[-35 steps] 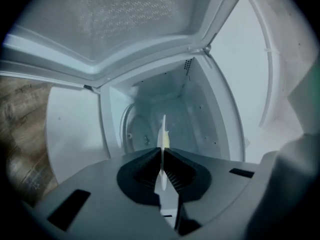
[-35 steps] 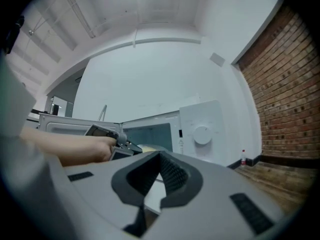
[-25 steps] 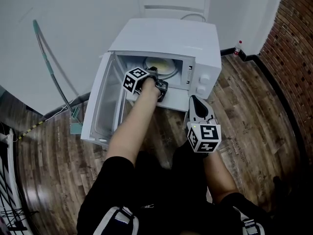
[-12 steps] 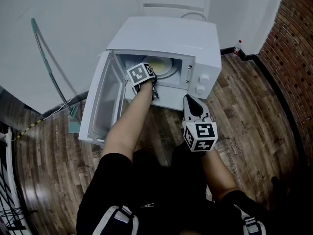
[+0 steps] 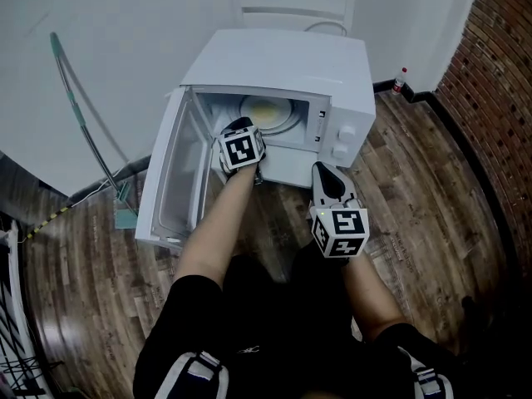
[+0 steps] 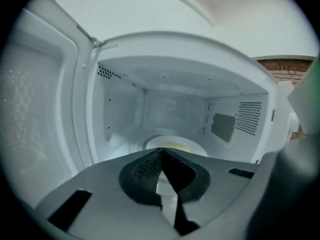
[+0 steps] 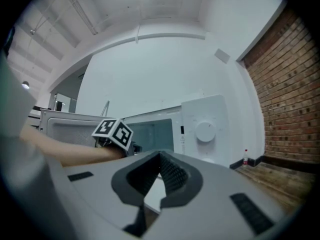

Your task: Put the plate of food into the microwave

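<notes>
The round white plate of yellow food [image 5: 270, 113] sits inside the white box-shaped microwave [image 5: 283, 65]. Its delivery apparently complete, both claws are pressed together and empty: left claw [image 6: 161, 154] at the microwave's mouth, right claw [image 7: 160, 156] outside it.

The plate of food [image 5: 268, 113] lies flat inside the open microwave [image 5: 291, 61].

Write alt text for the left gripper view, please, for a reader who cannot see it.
A plate of yellowish food sits inside an open white microwave, seen from just outside the cavity. In the foreground the left gripper has its jaws closing shut, with nothing between them. The open door stands at the left.
</notes>
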{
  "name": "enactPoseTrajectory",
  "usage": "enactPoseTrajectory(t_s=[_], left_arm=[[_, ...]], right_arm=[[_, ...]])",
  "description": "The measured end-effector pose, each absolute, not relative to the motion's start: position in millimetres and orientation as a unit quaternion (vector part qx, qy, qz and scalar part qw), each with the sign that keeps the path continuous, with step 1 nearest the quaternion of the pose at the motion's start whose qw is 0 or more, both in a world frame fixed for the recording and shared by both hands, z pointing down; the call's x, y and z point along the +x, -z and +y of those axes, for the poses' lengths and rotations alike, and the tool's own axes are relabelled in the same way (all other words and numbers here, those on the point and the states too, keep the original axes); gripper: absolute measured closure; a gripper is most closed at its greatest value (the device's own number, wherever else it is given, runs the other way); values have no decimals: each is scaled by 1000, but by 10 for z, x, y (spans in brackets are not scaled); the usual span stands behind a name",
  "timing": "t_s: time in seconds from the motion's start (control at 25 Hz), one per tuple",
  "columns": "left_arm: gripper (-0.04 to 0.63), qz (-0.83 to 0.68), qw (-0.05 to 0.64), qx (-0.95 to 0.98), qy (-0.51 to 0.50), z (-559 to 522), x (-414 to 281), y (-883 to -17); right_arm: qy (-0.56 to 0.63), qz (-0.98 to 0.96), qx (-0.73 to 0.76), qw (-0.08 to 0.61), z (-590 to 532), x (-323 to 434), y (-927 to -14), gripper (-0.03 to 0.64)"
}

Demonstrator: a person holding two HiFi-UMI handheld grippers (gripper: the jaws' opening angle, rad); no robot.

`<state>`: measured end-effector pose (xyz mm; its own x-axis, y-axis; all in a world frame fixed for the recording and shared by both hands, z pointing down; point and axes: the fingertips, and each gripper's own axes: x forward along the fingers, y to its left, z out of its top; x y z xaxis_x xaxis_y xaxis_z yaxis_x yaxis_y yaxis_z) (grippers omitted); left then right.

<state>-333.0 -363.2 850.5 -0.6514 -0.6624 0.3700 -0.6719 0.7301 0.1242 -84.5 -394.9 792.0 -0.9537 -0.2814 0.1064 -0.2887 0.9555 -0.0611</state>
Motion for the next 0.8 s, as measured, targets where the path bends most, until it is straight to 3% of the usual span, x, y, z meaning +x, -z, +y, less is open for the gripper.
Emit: enactPoseTrajectory(t_s=[0.2,0.44,0.8], left_arm=[[597,-882,196,429,-8,-3403,-2751,-8369],[597,-868,139,477,-19,-3238,-2164,-8149],[597,-861,91,499,-24,-3158,-1922,-7438]], right_arm=[[-42,-988,142,45,-3827,-967,-7888,606],[-56,-988,135,48,-3690,-1210,-7951,605],[-79,-985,142,49,-3691,-1267,-7606,605]])
